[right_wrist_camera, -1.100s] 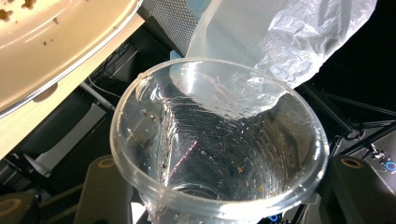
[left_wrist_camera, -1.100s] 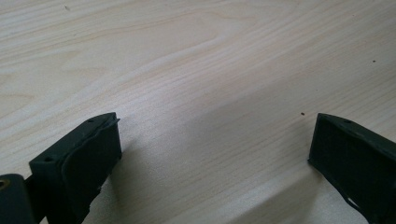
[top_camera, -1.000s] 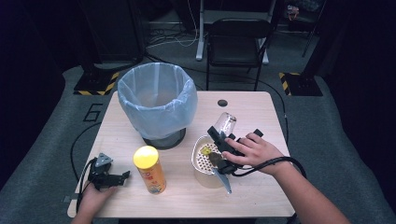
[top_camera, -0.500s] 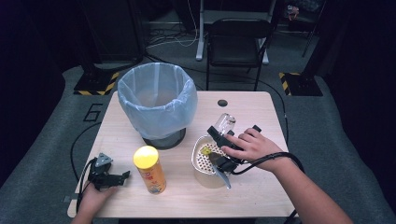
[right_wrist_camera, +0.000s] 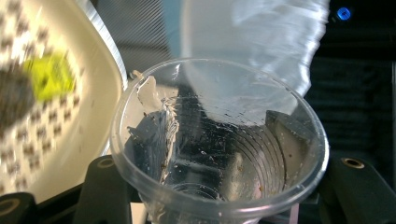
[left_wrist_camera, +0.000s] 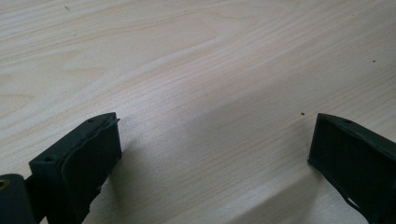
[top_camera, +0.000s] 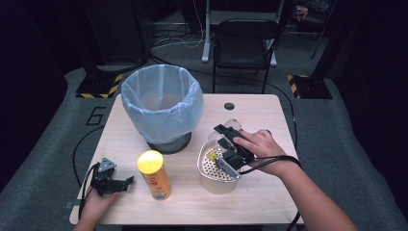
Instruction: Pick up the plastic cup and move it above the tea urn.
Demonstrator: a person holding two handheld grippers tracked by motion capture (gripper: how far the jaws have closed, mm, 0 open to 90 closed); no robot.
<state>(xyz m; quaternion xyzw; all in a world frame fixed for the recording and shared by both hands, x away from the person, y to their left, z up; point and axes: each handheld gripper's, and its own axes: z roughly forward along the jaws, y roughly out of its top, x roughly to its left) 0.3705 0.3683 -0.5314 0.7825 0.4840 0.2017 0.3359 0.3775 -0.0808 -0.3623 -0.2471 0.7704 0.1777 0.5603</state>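
Clear plastic cup held beside the strainer bowl

The clear plastic cup point(right_wrist_camera: 219, 140) is clamped in the right tongs point(top_camera: 230, 144) near the lined bin point(top_camera: 161, 103); binning it seems next. The left tongs point(top_camera: 111, 182) rest spread apart on the tabletop point(top_camera: 269, 192).

Light wood bench point(top_camera: 269, 115), round dark grommet hole point(top_camera: 229, 106) near the far edge. Wire bin with pale blue liner point(top_camera: 161, 105) stands far-left of centre. Yellow-lidded snack canister point(top_camera: 154, 174) upright in front of the bin, apart from it. Perforated cream strainer bowl point(top_camera: 215, 169) right of the canister, a yellow scrap point(top_camera: 211, 155) inside. Black chair point(top_camera: 245, 45) behind the bench. Grey floor mat marked "6" point(top_camera: 97, 115); yellow-black hazard strips point(top_camera: 101, 89) at both far corners.
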